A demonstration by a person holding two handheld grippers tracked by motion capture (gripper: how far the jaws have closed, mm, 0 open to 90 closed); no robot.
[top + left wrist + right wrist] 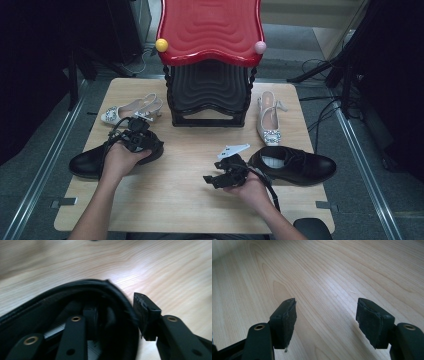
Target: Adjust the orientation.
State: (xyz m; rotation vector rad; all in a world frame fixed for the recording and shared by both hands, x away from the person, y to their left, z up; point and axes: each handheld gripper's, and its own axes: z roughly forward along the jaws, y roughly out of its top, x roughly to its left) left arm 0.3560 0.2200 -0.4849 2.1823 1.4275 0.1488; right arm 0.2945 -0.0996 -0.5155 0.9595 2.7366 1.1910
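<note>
A black leather shoe (87,162) lies at the table's left, toe pointing left. My left gripper (139,139) is down over its heel end. In the left gripper view the jaws straddle the padded heel collar (75,287): one pad (90,317) sits inside the shoe, the other pad (146,315) outside beside the rim. A thin dark gap shows between the inner pad and the collar, so the left gripper (117,312) is open around it. My right gripper (210,179) (327,312) hovers open over bare wood, left of the second black shoe (300,165).
A red stool (210,30) stacked on a black one (210,95) stands at the back centre of the wooden table (185,200). Two pale jewelled slingback shoes lie either side of it, one at the left (131,110), one at the right (269,122).
</note>
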